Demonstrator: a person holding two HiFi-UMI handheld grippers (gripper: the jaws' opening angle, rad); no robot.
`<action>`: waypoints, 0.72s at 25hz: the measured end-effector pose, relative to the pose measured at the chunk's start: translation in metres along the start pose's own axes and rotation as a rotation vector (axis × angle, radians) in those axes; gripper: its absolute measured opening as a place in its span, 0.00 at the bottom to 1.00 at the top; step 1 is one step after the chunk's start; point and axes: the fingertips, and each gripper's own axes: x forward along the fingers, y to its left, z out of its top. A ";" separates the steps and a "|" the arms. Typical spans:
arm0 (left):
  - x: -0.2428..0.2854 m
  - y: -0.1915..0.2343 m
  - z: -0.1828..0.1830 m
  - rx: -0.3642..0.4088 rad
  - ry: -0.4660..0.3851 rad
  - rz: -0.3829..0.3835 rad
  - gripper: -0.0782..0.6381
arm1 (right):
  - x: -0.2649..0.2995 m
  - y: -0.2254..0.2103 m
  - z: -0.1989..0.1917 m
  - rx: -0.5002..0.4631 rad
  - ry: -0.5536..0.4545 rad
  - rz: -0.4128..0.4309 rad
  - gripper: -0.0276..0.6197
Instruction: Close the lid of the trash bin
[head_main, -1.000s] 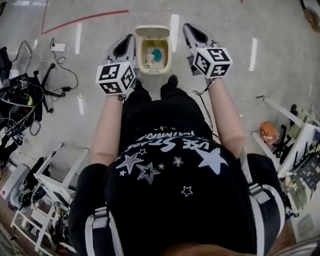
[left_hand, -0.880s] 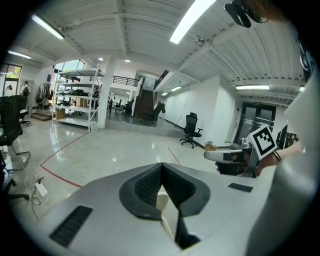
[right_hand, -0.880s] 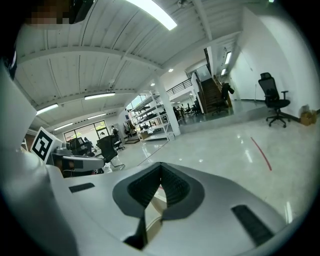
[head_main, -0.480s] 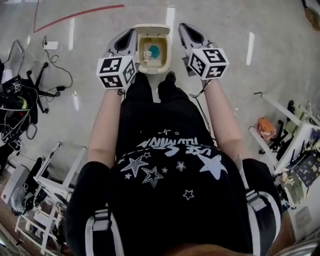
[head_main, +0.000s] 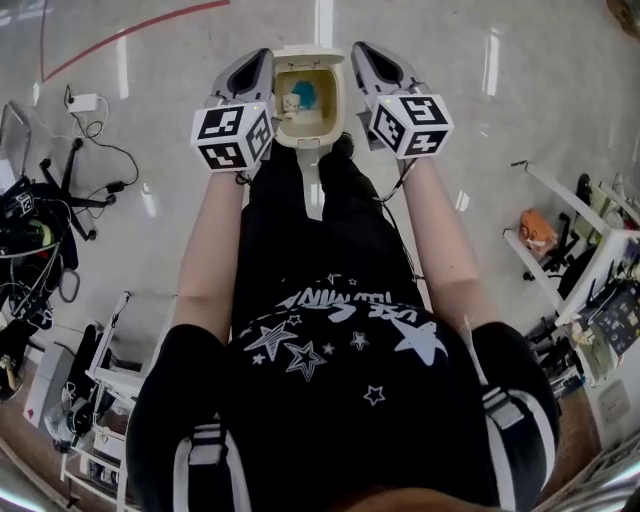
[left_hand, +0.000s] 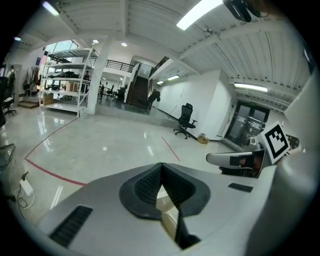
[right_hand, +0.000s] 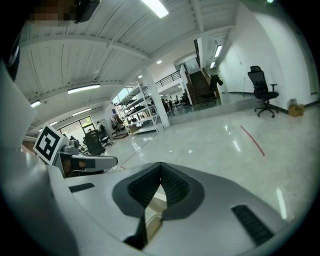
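A cream trash bin (head_main: 322, 128) stands on the floor just in front of the person's feet, its top open. Blue and white rubbish (head_main: 298, 97) lies inside. The raised lid (head_main: 306, 52) shows as a cream strip at the bin's far edge. My left gripper (head_main: 261, 58) hangs beside the bin's left wall, shut and holding nothing. My right gripper (head_main: 357, 50) hangs beside the right wall, also shut and holding nothing. In the left gripper view the left gripper (left_hand: 161, 165) has its tips touching, with a sliver of the cream bin (left_hand: 167, 209) below them. The right gripper (right_hand: 160, 165) likewise shows the bin (right_hand: 153, 211).
Cables and a white power adapter (head_main: 82, 101) lie on the floor at the left, beside a chair base and gear (head_main: 35, 215). White racks (head_main: 590, 290) and an orange object (head_main: 537, 228) stand at the right. A red line (head_main: 130, 30) crosses the floor beyond the bin.
Both grippers and the person have come closer to the bin. The grippers now flank its two sides more tightly. Both stay shut.
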 end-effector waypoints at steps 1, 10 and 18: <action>0.006 0.003 -0.003 0.014 0.011 -0.004 0.12 | 0.005 -0.003 -0.004 0.004 0.005 -0.006 0.05; 0.047 0.033 -0.038 0.015 0.085 -0.018 0.12 | 0.043 -0.020 -0.037 0.032 0.050 -0.049 0.05; 0.066 0.041 -0.071 0.001 0.158 -0.040 0.12 | 0.060 -0.030 -0.063 0.036 0.098 -0.056 0.05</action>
